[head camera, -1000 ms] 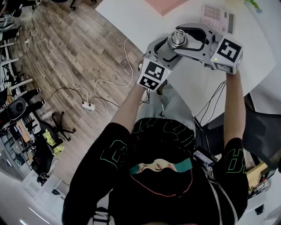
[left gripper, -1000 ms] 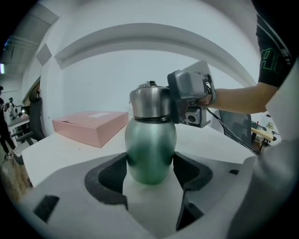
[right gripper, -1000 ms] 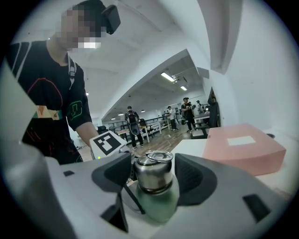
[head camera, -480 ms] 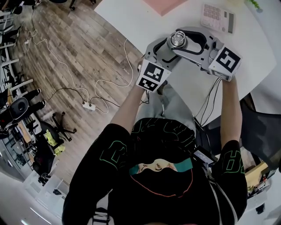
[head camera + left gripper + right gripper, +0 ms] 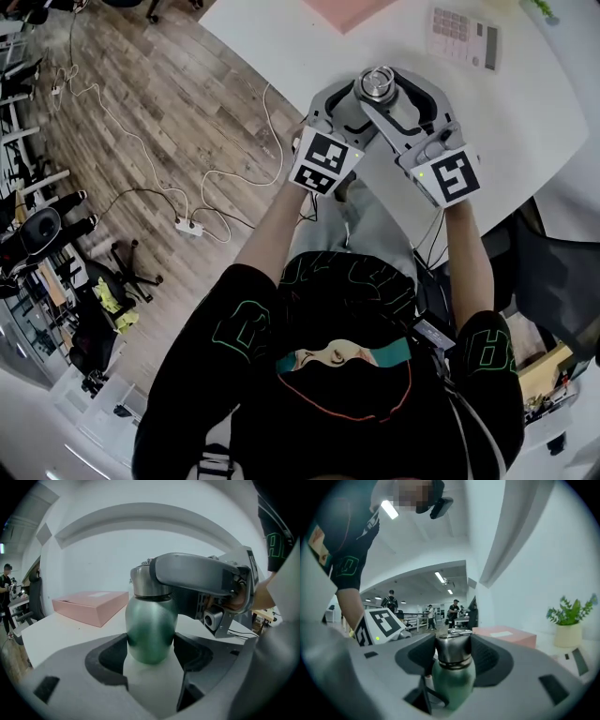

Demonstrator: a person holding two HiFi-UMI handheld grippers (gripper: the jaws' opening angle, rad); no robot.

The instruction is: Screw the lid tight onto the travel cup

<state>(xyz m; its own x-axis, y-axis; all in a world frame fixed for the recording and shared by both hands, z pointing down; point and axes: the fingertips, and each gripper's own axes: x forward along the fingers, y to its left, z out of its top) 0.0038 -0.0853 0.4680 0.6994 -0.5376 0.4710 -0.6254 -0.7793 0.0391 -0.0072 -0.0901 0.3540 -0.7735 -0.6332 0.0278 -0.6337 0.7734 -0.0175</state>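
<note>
Travel cup [image 5: 150, 620] upright over white table [image 5: 525, 122], green body clamped low in left gripper [image 5: 151, 651]. Right gripper [image 5: 452, 649] jaws closing on steel lid [image 5: 452, 641], pads touching both sides. Judged rigid, smooth, slip-prone: grip lid flanks squarely.

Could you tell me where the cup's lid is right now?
The lid sits on the green cup, upper-centre in the head view; the right gripper closes its jaws around it, the left gripper clamps the body.

The travel cup [image 5: 150, 630] has a green metal body with a satin sheen; its lid [image 5: 452, 649] is brushed steel. The table [image 5: 525, 122] is smooth matt white, the floor [image 5: 187, 75] grained wood.
</note>
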